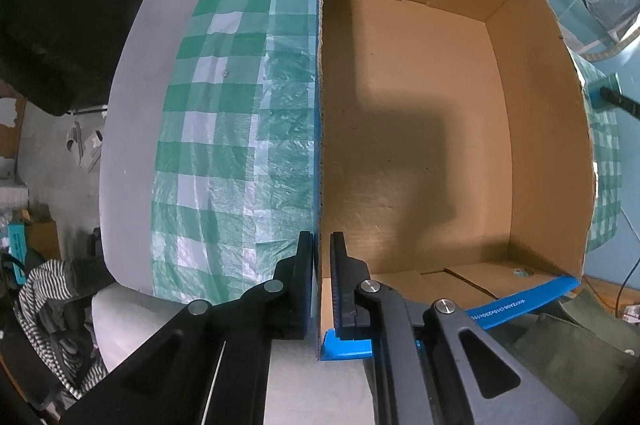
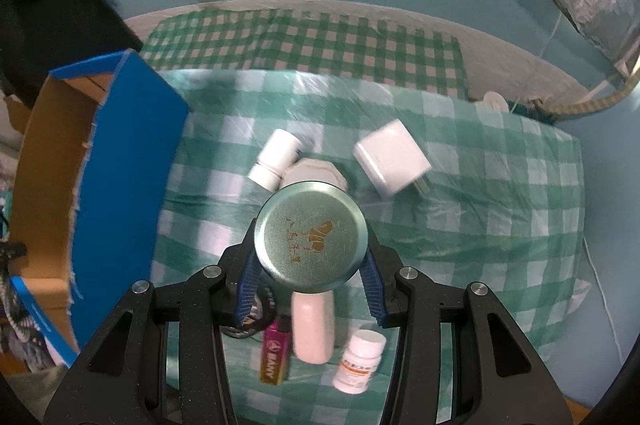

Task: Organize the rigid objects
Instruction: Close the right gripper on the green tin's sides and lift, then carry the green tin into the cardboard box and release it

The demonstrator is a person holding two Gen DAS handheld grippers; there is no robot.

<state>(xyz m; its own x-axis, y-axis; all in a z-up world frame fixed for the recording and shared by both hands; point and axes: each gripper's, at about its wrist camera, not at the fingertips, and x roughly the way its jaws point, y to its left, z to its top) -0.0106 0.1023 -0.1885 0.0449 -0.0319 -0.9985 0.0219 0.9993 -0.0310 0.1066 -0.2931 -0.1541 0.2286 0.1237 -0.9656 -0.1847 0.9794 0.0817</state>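
right tool (image 2: 311, 275) pinching round metal tin (image 2: 311, 234); left tool (image 1: 321, 257) clamping corrugated cardboard box wall (image 1: 320, 105)

Right gripper (image 2: 311, 279) clamped on a round green tin (image 2: 312, 235), above a checked cloth (image 2: 480, 193). Below: white bottle (image 2: 276, 158), white cube (image 2: 392, 158), pink lighter (image 2: 275, 353), labelled pill bottle (image 2: 359, 361). Blue-sided cardboard box (image 2: 120, 185) at left.

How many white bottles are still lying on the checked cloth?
3: one bottle beyond the green tin held by the right tongs, one plain bottle beneath it, one labelled bottle nearest. Others may hide under the tin.
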